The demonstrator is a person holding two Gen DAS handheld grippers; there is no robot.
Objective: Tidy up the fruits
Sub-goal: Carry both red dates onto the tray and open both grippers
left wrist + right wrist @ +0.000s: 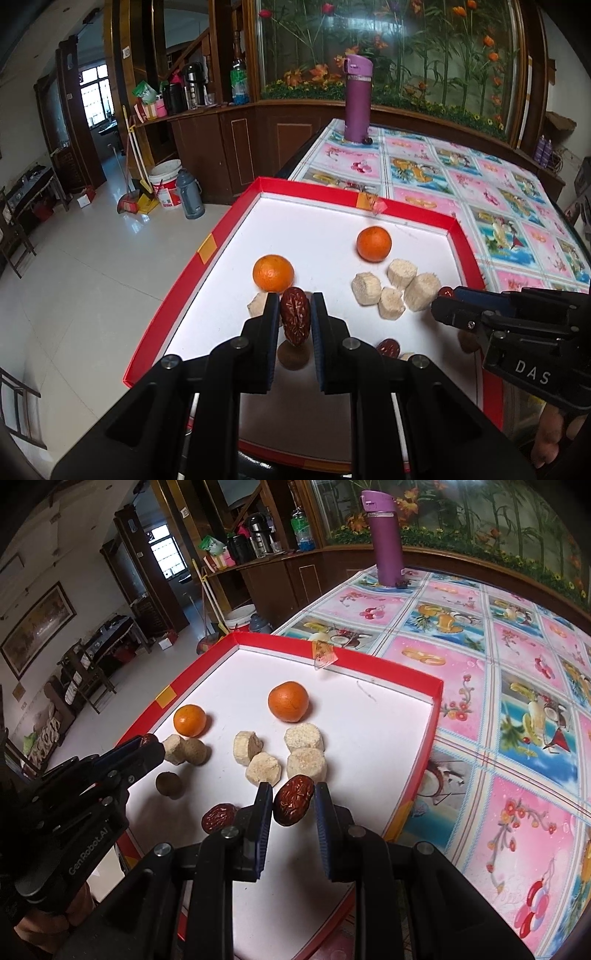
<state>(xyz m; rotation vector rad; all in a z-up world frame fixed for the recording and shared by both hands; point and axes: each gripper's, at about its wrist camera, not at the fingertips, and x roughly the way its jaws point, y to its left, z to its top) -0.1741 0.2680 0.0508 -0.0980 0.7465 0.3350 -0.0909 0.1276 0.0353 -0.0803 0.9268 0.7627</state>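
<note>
A red-rimmed white tray [229, 229] [424, 686] holds two oranges [273, 273] [373, 244] [189, 720] [288, 700], several pale sugarcane chunks [397, 291] [291, 757], a brown round fruit [168, 785] and a loose red date [218, 816] [388, 348]. My left gripper [294, 306] is shut on a red date [294, 317], held above the tray near the left orange. My right gripper [293, 797] is shut on another red date [293, 800], held over the tray's near right part. Each gripper shows in the other's view [147, 751] [443, 302].
A purple flask [357, 99] [386, 539] stands at the table's far end on the flowered tablecloth [517, 709]. The tray overhangs the table's left side above the tiled floor [74, 295]. A wooden cabinet, bucket and brooms stand beyond.
</note>
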